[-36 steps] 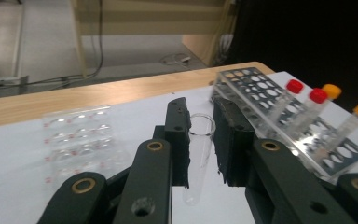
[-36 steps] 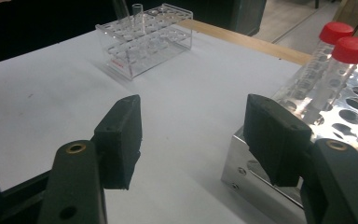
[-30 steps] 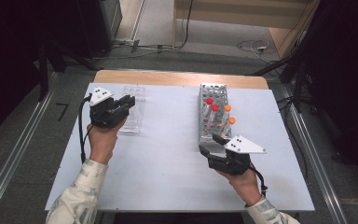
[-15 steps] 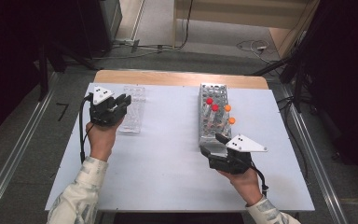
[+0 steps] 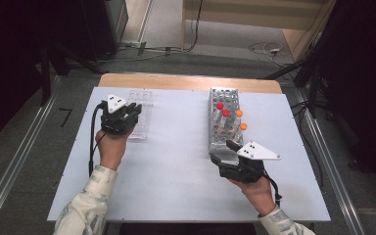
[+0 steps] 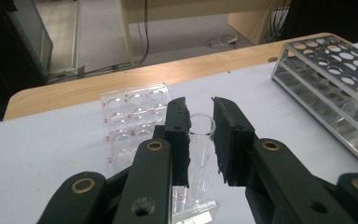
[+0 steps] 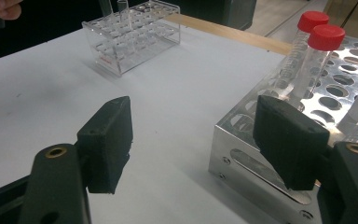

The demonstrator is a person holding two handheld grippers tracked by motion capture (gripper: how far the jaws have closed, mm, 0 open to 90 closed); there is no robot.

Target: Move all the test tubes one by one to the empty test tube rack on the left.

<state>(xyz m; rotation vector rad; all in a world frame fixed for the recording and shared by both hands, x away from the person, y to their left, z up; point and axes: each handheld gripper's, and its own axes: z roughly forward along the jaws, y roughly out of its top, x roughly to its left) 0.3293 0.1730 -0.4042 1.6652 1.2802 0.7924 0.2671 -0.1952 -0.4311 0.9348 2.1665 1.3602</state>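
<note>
My left gripper (image 5: 133, 113) hovers over the clear plastic rack (image 5: 141, 98) at the table's left. In the left gripper view its jaws (image 6: 199, 106) are shut on an open clear tube (image 6: 200, 140) that stands upright in that rack (image 6: 130, 109). My right gripper (image 5: 221, 151) rests at the near end of the metal rack (image 5: 223, 95), which holds two red-capped tubes (image 5: 220, 106) and two orange-capped tubes (image 5: 239, 113). Its jaws (image 7: 193, 116) have just been opening and stand wide apart, with nothing between them. The metal rack's corner (image 7: 242, 140) is beside the right jaw.
The white table (image 5: 176, 161) has bare room between the two racks and along its near edge. A wooden strip (image 5: 186, 82) runs along the far edge. Cables lie on the floor behind (image 5: 264, 49). The clear rack (image 7: 130, 37) shows far off in the right gripper view.
The right gripper's jaws have spread wider at the metal rack's near end. The left gripper has barely shifted over the clear rack.
</note>
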